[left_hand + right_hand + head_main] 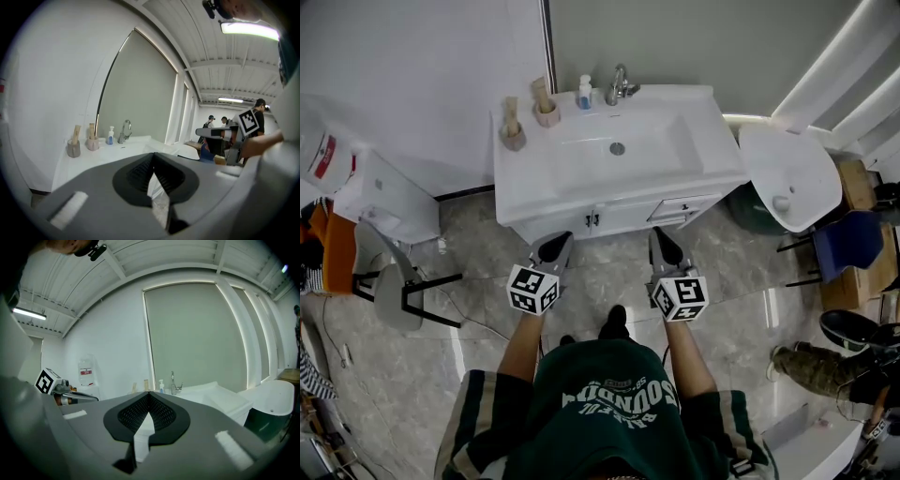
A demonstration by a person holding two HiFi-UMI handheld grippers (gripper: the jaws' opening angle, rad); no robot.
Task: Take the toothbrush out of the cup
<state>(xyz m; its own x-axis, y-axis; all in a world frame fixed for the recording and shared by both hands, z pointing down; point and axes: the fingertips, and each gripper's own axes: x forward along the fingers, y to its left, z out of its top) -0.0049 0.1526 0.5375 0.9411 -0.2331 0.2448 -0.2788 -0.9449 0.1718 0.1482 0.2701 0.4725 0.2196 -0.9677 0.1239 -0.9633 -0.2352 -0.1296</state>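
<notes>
Two cups stand at the back left of the white sink counter [534, 192]: a grey cup [513, 138] and a pinkish cup [547, 115], each with a wooden toothbrush upright in it. The left gripper view shows them far off, the grey cup [73, 148] beside the pinkish cup [93, 143]. My left gripper [555, 246] and right gripper [663, 246] hover side by side in front of the vanity, well short of the cups. Both point at the sink with jaws shut and nothing between them. The left gripper [152, 155] and right gripper [148, 393] show the same in their own views.
A soap bottle [584, 92] and a faucet [619, 85] stand behind the basin [617, 147]. A white oval fixture [787, 173] is at the right, a blue chair [848, 242] beyond it. A grey chair [394, 286] stands left. People [258, 115] stand far off.
</notes>
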